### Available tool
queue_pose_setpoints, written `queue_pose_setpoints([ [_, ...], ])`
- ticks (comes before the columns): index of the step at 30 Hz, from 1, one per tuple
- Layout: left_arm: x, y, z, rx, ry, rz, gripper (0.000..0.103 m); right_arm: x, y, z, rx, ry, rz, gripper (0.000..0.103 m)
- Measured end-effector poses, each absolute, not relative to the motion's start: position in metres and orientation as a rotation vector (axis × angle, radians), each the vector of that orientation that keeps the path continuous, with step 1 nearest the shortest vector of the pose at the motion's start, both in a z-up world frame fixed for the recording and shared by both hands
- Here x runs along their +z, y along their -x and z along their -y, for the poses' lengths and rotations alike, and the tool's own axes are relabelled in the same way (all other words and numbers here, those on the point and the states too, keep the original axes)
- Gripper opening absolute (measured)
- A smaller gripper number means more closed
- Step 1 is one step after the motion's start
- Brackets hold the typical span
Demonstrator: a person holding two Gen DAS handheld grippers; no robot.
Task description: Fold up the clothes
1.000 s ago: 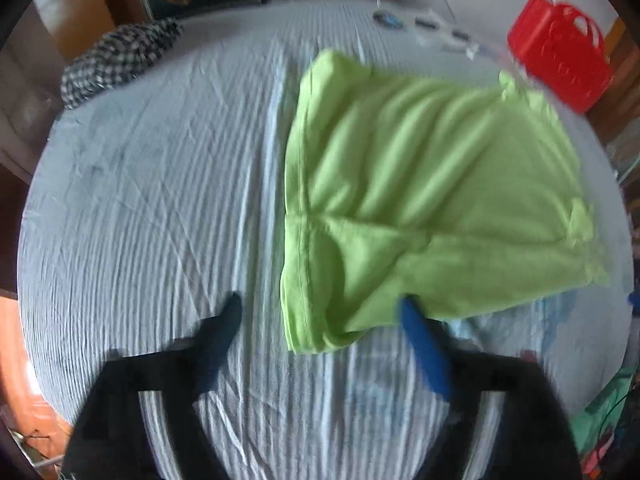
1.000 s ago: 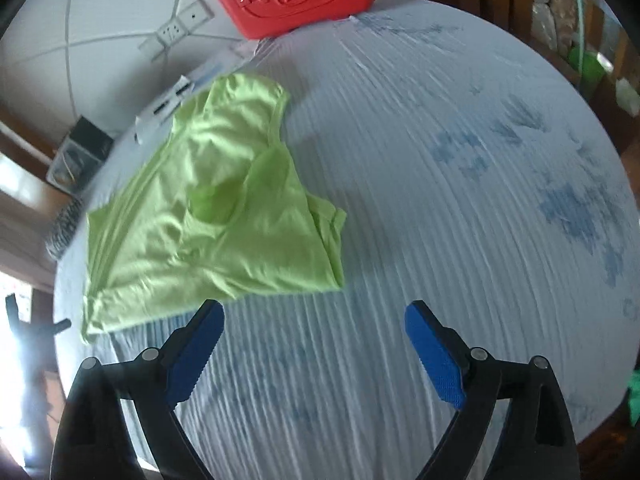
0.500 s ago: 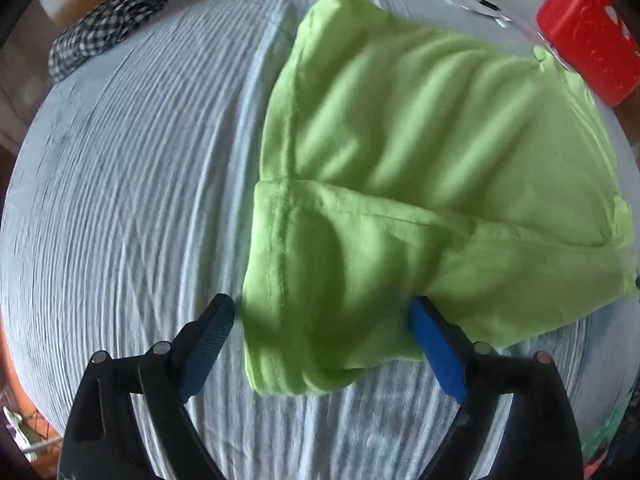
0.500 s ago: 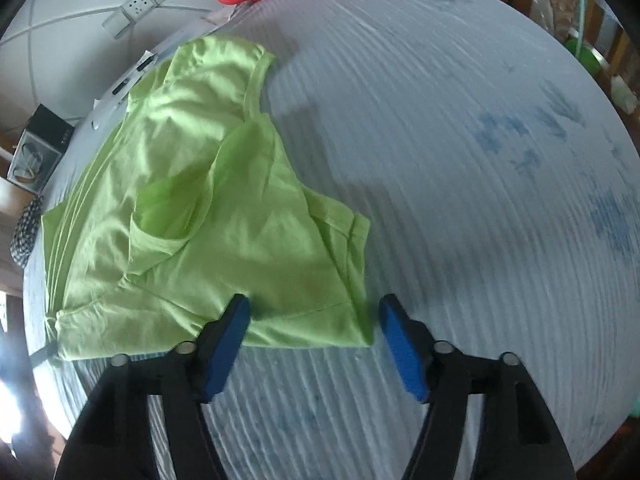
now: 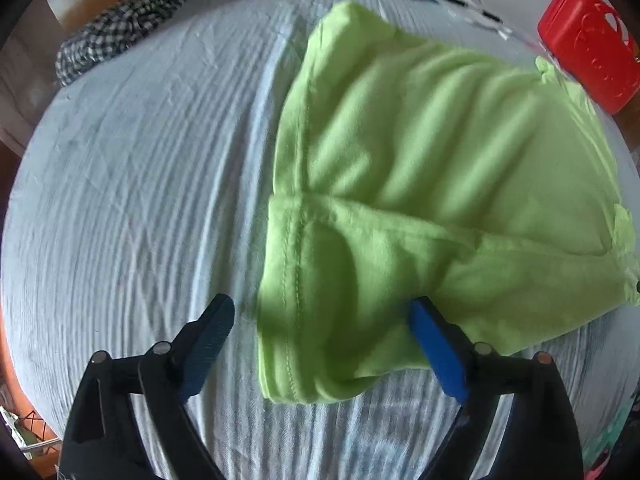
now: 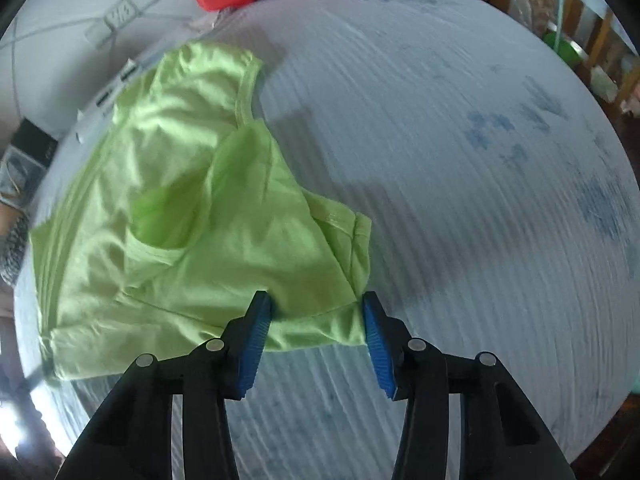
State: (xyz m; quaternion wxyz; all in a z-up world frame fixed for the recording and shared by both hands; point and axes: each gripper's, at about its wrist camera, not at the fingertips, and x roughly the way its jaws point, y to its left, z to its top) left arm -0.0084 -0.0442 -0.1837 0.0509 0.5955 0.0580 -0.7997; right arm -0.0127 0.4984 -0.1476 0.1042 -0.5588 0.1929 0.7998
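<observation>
Shirt, lime-green and sleeveless (image 5: 420, 184), lies on a bed covered by a pale blue ribbed sheet (image 5: 140, 200). In the left wrist view it spreads from centre toward 2 o'clock, with its near long edge already turned over onto the body in a loose, rumpled band. A stitched hem runs down the corner at 6 o'clock.

The left gripper (image 5: 320, 340) is spread wide, holding nothing; its blue pads straddle that hemmed corner, the right pad overlapping the cloth, though contact cannot be told. The right gripper (image 6: 316, 328) is about half open and also holds nothing; in its own view the strap-end corner of the shirt (image 6: 312, 320) sits between its pads at 6 o'clock, both pads at the fabric's edges.

The cloth looks thin, light and limp: it ripples and sags, so it will likely droop and slide if lifted by one point. Hemmed corners, where fabric is doubled, seem the surest places to pinch, both layers together.

A red plastic case (image 5: 592, 44) sits at 2 o'clock, a checked cloth (image 5: 116, 32) at 11 o'clock.
</observation>
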Motion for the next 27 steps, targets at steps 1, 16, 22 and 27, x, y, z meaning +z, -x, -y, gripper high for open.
queue_pose_setpoints([
  [1,-0.184,0.008,0.043,-2.439,-1.815,-0.175,0.091,-0.146,0.012,-0.499,2.361,1.641,-0.572,0.047],
  [16,-0.188,0.014,0.016,-2.496,-1.815,-0.126,0.059,-0.153,0.023,-0.472,2.371,1.722,-0.393,0.015],
  [22,-0.176,0.014,0.019,-2.519,-1.838,-0.154,0.015,-0.132,0.017,-0.47,2.418,1.674,-0.378,0.01],
  [27,-0.153,-0.002,0.018,-2.557,-1.86,-0.107,0.011,-0.099,0.003,-0.469,2.48,1.621,-0.377,0.01],
])
